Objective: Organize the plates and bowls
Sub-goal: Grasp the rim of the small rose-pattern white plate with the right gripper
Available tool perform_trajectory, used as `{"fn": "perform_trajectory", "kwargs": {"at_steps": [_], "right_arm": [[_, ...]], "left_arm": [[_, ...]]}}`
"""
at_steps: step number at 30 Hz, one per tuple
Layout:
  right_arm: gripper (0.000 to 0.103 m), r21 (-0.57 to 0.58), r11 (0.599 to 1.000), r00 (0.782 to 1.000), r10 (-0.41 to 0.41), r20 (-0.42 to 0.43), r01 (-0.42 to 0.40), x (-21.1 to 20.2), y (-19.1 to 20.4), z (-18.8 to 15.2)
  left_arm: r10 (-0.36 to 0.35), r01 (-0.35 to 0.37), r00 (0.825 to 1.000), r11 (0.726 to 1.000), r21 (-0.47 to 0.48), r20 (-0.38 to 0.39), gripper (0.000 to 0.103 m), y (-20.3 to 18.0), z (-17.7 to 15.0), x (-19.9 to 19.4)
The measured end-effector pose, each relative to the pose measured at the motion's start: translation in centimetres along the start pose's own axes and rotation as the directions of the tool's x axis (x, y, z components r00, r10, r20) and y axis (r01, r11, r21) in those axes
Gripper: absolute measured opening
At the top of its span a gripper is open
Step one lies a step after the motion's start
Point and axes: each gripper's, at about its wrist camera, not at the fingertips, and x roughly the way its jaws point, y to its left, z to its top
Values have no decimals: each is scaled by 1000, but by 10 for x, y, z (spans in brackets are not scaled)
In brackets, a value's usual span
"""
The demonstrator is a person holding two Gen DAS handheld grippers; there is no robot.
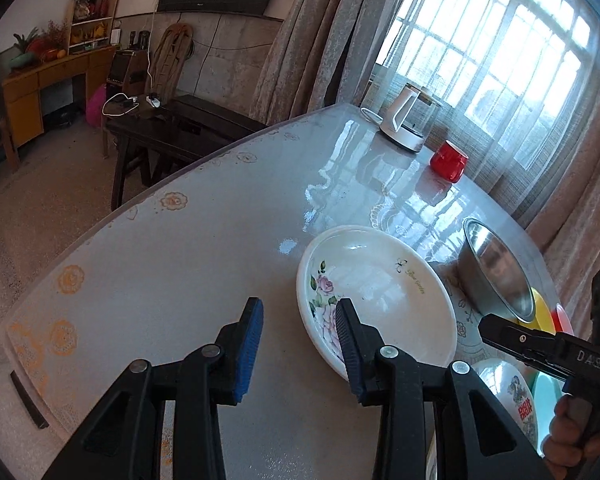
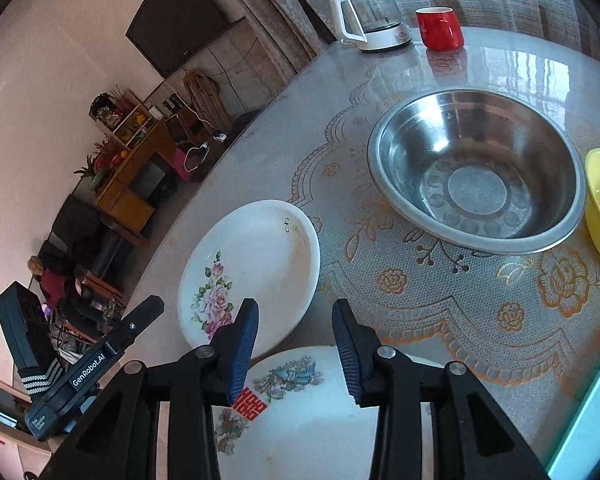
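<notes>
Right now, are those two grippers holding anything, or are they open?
Left gripper: open, holding nothing, its right finger over the rose plate.
Right gripper: open, holding nothing.

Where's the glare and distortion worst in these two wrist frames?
Left wrist: blown-out window mirrors as bright streaks on the glossy table; fisheye bows the table edge. Right wrist: softer, glare only near the red mug and inside the steel bowl; both sharp, corners vignetted black.
</notes>
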Motion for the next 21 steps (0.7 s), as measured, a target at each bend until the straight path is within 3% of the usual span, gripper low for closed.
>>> {"fn": "perform_trajectory", "kwargs": {"at_steps": [6, 10, 13, 21], "right_arm": [[39, 41, 999, 999, -22, -48, 24, 28, -8, 16], [23, 34, 999, 997, -19, -76, 22, 43, -9, 20], [13, -4, 998, 993, -63, -98, 63, 54, -5, 16], [10, 8, 999, 996, -49, -76, 50, 48, -4, 17]], "left_arm": [[-70, 67, 994, 997, -39, -89, 43, 3, 13, 25], [-61, 47, 982, 995, -85, -176, 35, 9, 18, 48], [-83, 71, 981, 995, -72, -174, 12, 6, 17, 54], [-50, 45, 987, 998, -31, -152, 12, -2, 15, 51]]}}
